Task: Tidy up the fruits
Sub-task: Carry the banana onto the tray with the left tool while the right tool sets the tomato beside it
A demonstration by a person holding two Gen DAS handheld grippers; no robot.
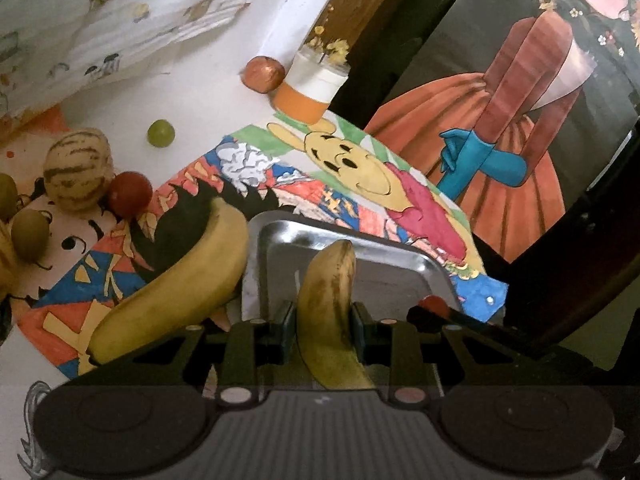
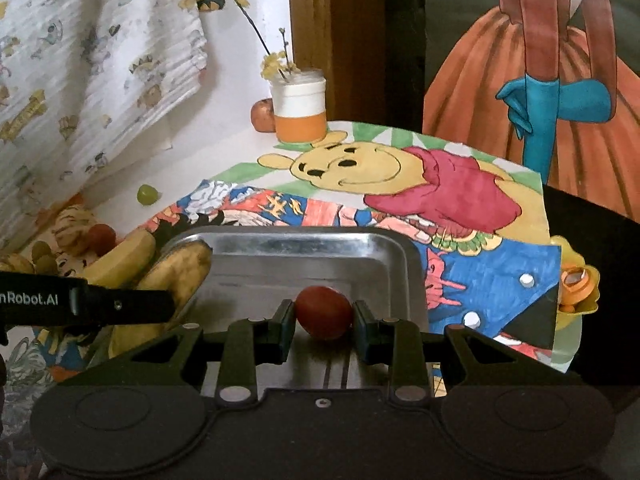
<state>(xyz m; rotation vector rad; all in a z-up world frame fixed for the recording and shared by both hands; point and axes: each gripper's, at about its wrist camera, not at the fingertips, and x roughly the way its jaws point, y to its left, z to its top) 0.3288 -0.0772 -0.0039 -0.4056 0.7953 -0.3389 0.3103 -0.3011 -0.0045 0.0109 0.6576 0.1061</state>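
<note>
My left gripper [image 1: 324, 320] is shut on a spotted yellow banana [image 1: 330, 304] and holds it over the near left part of a steel tray [image 1: 400, 276]. My right gripper [image 2: 324, 314] is shut on a red tomato [image 2: 323, 312] over the same tray [image 2: 304, 256]. In the right wrist view the held banana [image 2: 180, 276] and the left gripper's black body [image 2: 80, 302] show at the tray's left edge. A second banana [image 1: 180, 280] lies on the table left of the tray.
At the left lie a striped pale melon [image 1: 76, 168], a red tomato [image 1: 130, 194], two green fruits [image 1: 28, 234] and a green grape [image 1: 161, 133]. An orange-and-white cup [image 1: 310, 88] and a brown fruit [image 1: 264, 74] stand at the back. Coloured drawings [image 1: 360, 176] cover the table.
</note>
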